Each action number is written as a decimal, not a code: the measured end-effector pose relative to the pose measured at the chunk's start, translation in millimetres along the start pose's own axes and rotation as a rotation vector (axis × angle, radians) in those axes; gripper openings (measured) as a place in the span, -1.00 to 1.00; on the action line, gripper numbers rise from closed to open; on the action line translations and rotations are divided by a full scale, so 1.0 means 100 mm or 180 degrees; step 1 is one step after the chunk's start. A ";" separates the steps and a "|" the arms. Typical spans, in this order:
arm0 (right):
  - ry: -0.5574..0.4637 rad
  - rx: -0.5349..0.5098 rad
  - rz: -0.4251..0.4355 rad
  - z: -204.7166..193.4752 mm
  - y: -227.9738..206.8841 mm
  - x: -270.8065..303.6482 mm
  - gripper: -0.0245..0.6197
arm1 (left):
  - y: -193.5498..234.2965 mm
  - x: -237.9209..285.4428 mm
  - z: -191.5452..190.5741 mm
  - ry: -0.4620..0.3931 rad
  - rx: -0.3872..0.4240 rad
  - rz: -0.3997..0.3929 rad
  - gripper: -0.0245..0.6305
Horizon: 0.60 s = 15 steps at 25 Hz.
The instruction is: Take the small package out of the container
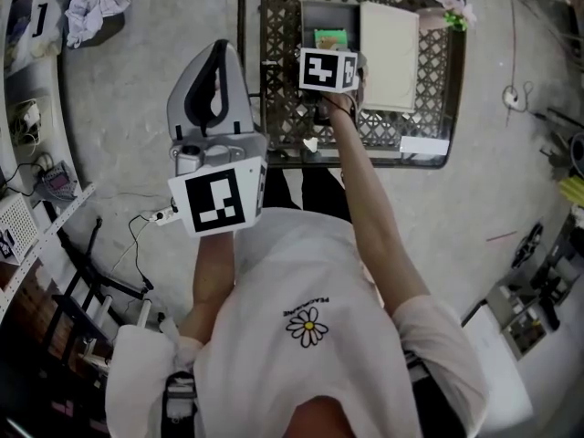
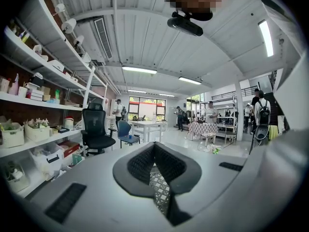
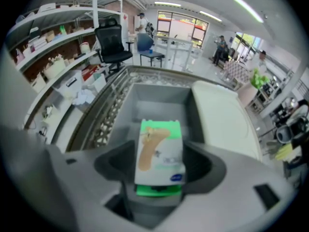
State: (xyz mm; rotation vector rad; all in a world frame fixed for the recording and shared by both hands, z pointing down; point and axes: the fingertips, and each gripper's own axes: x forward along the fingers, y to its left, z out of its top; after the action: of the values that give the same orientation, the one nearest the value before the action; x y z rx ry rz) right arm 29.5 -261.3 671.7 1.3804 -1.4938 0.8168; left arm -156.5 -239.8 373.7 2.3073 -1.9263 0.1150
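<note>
1. Workshop shelves, office chairs and desks are showing behind both grippers; in front of the person a metal lattice table (image 1: pixel 283 80) is carrying a grey container (image 3: pixel 157 98), with its pale lid (image 3: pixel 222 122) lying open to one side.
2. Over the container the right gripper (image 3: pixel 159 146) is reaching down; its jaws are pressing on either side of the small package (image 3: pixel 159 161), a green and white box with a plaster strip pictured on it.
3. Between those pads the small package is sitting above the open container; I cannot tell whether it is touching the container's floor.
4. Off the table's near left corner the left gripper (image 1: pixel 221 48) is hovering, well apart from the container; its jaws are meeting at the tips and pinching nothing.
5. By my judgement the reach and the grasp are looking done; lifting the small package and carrying it clear of the walls are looking like what is left; in the head view its green edge is showing inside the container's outline, so it is not yet out.
</note>
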 end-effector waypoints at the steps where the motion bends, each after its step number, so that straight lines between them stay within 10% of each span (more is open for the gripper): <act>1: 0.0021 -0.0022 -0.0010 -0.01 0.00 0.02 0.02 | 0.01 0.00 -0.01 0.0004 0.0002 0.0003 -0.85; 15: 0.0083 0.0040 0.0116 -0.06 0.06 0.03 0.02 | -0.07 0.02 -0.09 0.0061 -0.0043 -0.0047 -0.85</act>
State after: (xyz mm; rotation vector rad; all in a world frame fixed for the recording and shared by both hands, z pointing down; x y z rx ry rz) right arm 25.2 -256.3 676.7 1.3502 -1.4999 0.8651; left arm -149.4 -239.5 382.5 2.3027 -1.8949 0.1218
